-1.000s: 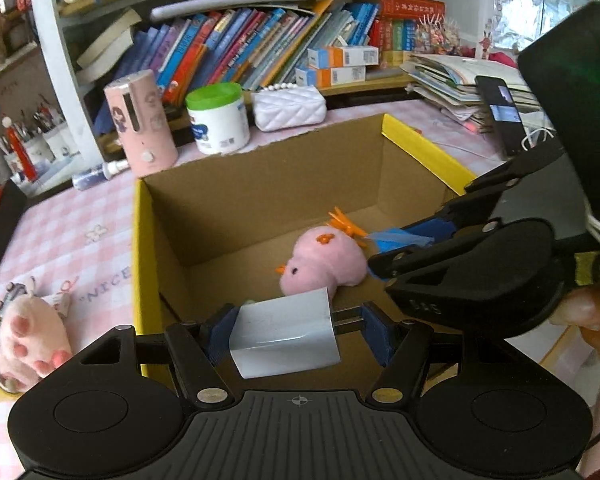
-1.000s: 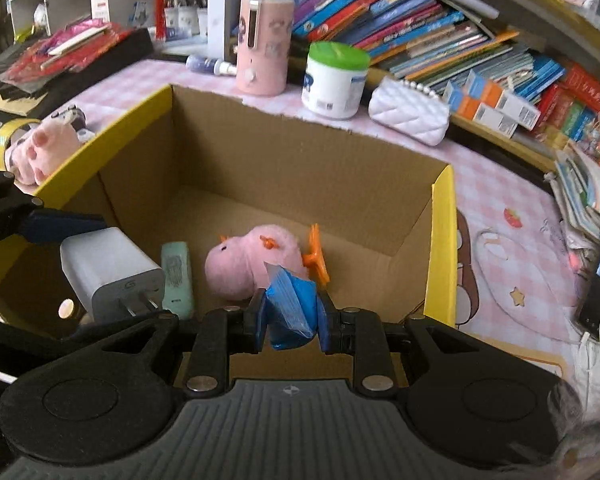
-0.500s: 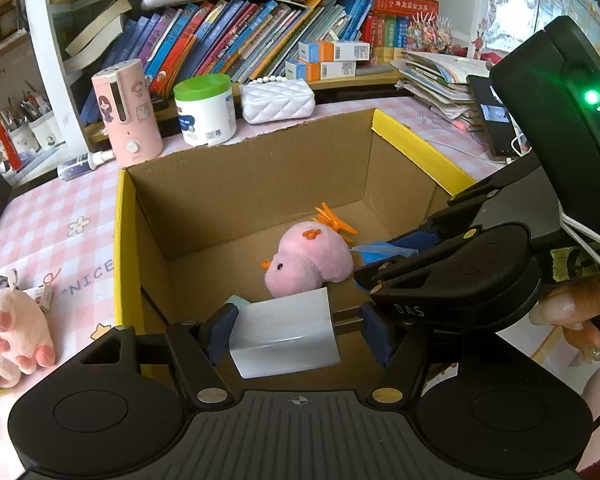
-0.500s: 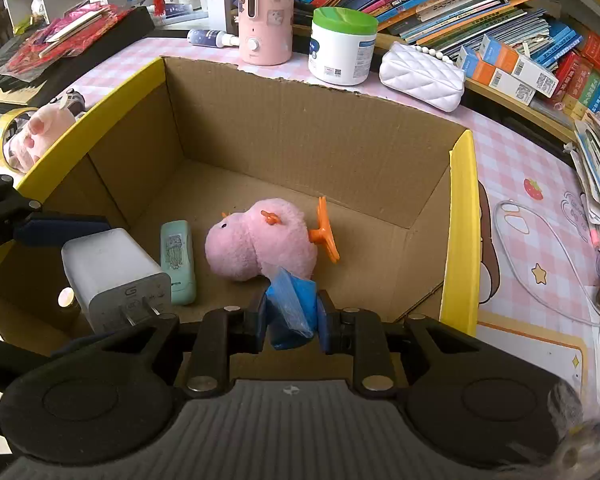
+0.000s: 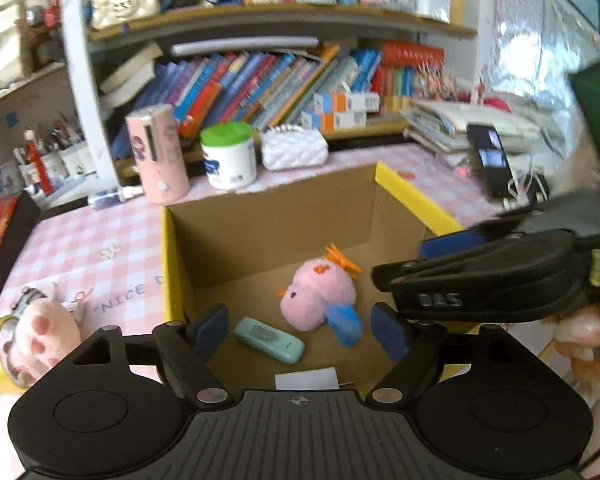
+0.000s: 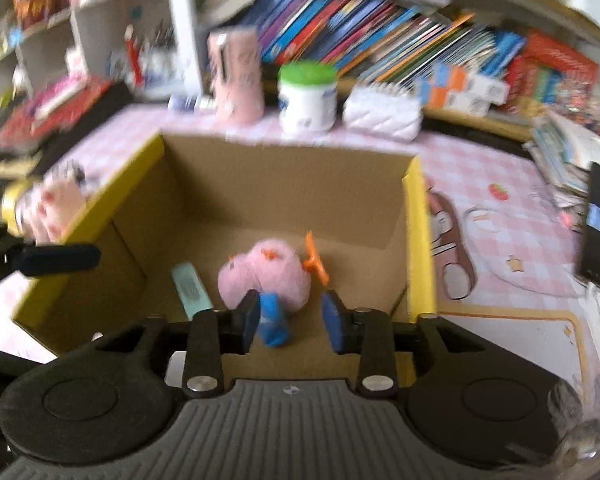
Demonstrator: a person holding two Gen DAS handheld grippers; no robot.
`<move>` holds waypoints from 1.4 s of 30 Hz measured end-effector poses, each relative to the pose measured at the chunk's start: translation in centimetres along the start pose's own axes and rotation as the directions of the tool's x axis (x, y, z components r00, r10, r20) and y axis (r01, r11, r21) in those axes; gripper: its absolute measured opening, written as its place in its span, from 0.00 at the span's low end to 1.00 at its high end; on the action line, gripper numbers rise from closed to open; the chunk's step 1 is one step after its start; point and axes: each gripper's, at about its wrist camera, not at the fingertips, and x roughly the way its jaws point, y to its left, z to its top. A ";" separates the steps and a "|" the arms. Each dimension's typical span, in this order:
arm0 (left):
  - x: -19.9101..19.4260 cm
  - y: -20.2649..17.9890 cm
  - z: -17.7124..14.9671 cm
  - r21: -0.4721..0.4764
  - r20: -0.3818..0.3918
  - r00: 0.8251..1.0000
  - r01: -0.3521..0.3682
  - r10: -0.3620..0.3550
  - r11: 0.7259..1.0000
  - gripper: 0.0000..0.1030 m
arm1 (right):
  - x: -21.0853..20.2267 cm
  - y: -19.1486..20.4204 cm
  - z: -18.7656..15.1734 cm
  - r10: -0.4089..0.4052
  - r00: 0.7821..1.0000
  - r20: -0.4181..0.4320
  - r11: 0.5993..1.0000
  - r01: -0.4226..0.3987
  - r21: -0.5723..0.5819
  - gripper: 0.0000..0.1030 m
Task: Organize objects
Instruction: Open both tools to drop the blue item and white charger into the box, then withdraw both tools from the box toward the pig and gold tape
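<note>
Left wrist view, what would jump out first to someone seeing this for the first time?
Probably the yellow-rimmed cardboard box in the middle of the pink checked table, with a pink plush toy lying on its floor between a teal case and a crumpled blue packet. Behind it, a shelf packed with colourful books fills the background.

"NICE" on the pink checked tablecloth (image 5: 80, 248); "DAS" on the right gripper (image 5: 440, 300)
</note>
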 end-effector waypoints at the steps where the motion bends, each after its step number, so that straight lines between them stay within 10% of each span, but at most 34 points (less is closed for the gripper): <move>1: -0.5 0.0 -0.1 -0.011 0.011 1.000 -0.002 0.003 1.000 0.79 | -1.0 0.1 -0.2 -0.023 0.999 0.022 0.999 0.022 0.025 0.54; 11: -5.5 1.1 -2.5 -0.048 0.110 0.994 0.004 0.002 0.999 0.86 | -9.5 2.0 -4.5 -0.268 0.928 0.258 0.956 0.222 0.193 0.73; 20: -7.5 4.4 -7.0 -0.124 0.019 0.999 -0.043 0.046 0.991 0.91 | -9.9 6.0 -9.3 -0.363 0.922 0.131 0.916 0.327 0.233 0.73; 42: -16.8 13.8 -15.8 -0.239 -0.113 0.971 -0.231 0.209 0.943 0.91 | -9.8 22.9 -13.9 -0.138 0.990 0.027 0.990 0.136 0.046 0.79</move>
